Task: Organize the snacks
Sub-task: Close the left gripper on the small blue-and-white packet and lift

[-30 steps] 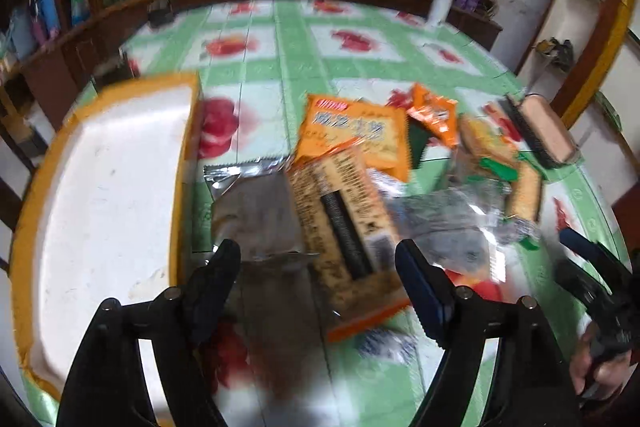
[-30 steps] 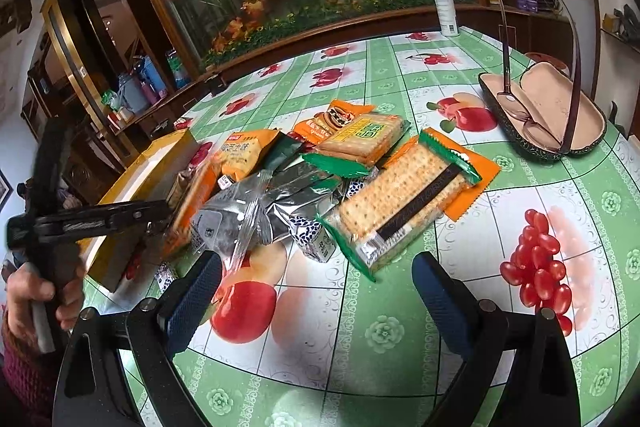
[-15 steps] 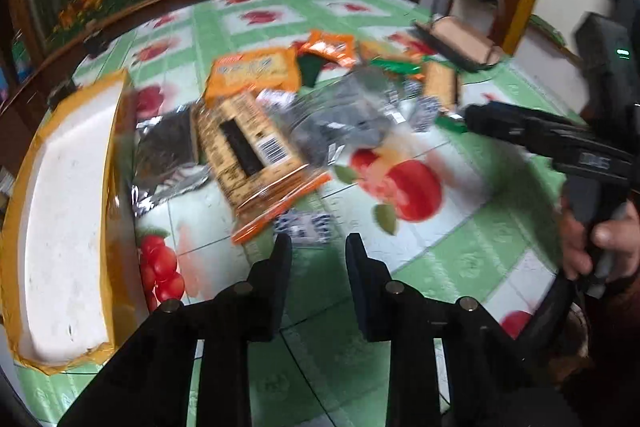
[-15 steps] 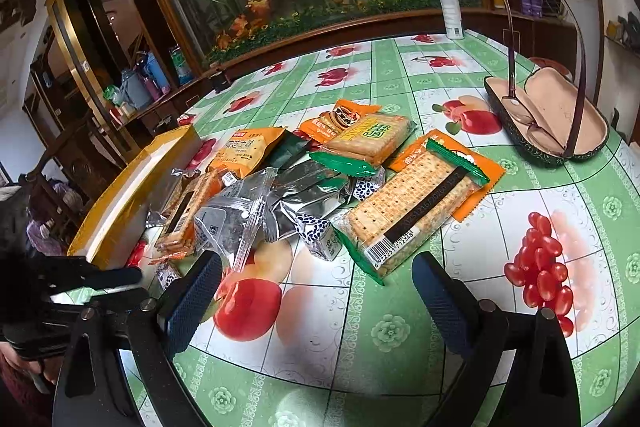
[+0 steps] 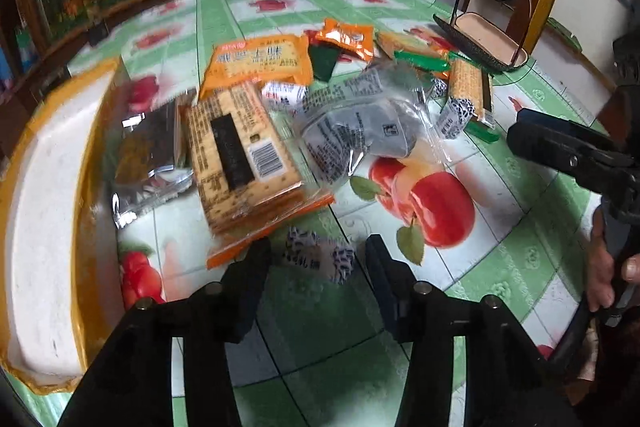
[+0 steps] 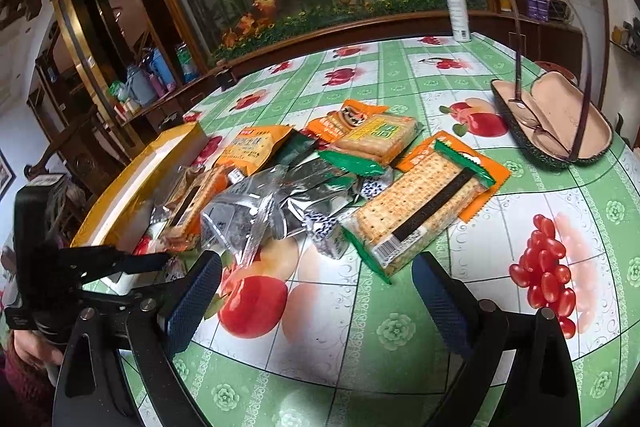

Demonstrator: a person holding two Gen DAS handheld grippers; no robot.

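A heap of snack packs lies mid-table. An orange cracker pack (image 5: 236, 155) sits nearest the yellow box (image 5: 92, 163) with its white inside. Behind it are an orange packet (image 5: 260, 61), a clear bag of dark snacks (image 5: 360, 131) and a silver pack (image 5: 148, 155). My left gripper (image 5: 318, 261) hovers low at the heap's near edge, its jaws opening. A small blue-and-white candy (image 5: 316, 257) lies on the cloth between its tips, and the pads do not press it. My right gripper (image 6: 316, 271) is open and empty, short of a second cracker pack (image 6: 420, 211).
An open glasses case (image 6: 560, 123) with glasses rests at the right rear. A white spray bottle (image 6: 458, 11) stands at the table's far edge. A hand (image 5: 604, 267) holds the right tool at the right. A wooden ledge and shelves ring the round table.
My left gripper drew back from the cracker pack toward the near edge and sank. Its jaws went from wide to almost shut, then partly apart around the small candy. The right gripper stayed put.
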